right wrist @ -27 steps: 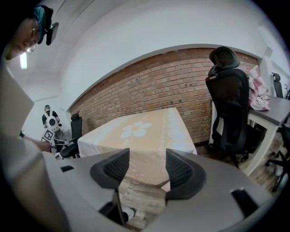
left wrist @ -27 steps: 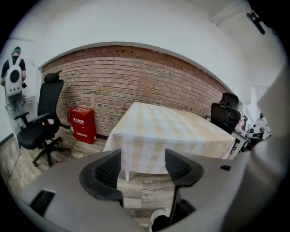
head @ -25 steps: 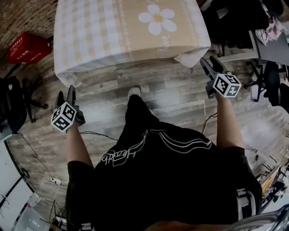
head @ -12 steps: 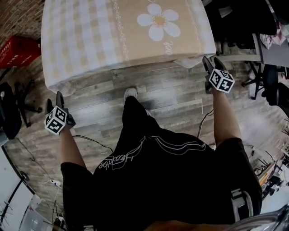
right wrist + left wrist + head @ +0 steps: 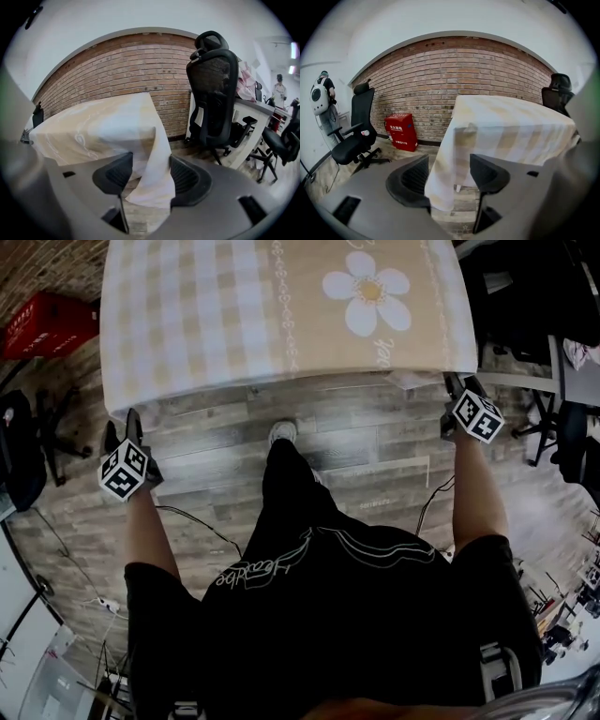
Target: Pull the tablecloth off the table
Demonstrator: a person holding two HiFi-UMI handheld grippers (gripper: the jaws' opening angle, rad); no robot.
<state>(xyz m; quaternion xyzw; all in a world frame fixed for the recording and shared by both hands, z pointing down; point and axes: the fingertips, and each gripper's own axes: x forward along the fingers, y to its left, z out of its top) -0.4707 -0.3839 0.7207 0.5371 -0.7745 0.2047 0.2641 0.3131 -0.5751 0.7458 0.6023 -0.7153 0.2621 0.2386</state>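
Observation:
The tablecloth (image 5: 234,315), checked beige and white with a white daisy (image 5: 367,292), covers the table in front of me. Its near left corner (image 5: 440,192) hangs between the jaws of my left gripper (image 5: 123,427), which is open, with a gap at the right pad. In the left gripper view the gripper (image 5: 447,178) looks along the cloth's side (image 5: 511,126). My right gripper (image 5: 461,385) is at the near right corner. In the right gripper view, that gripper (image 5: 150,176) stands wide open with the drooping corner (image 5: 152,187) between the pads.
A red box (image 5: 52,324) stands by the brick wall (image 5: 440,70) at left. Black office chairs sit at left (image 5: 23,460) and right (image 5: 215,93), the right one by a desk (image 5: 525,381). Cables (image 5: 197,526) lie on the wooden floor. A person (image 5: 321,93) stands far left.
Both grippers have moved forward to the cloth's near corners. The right one rose to the right corner, and the left one came up beside the left corner.

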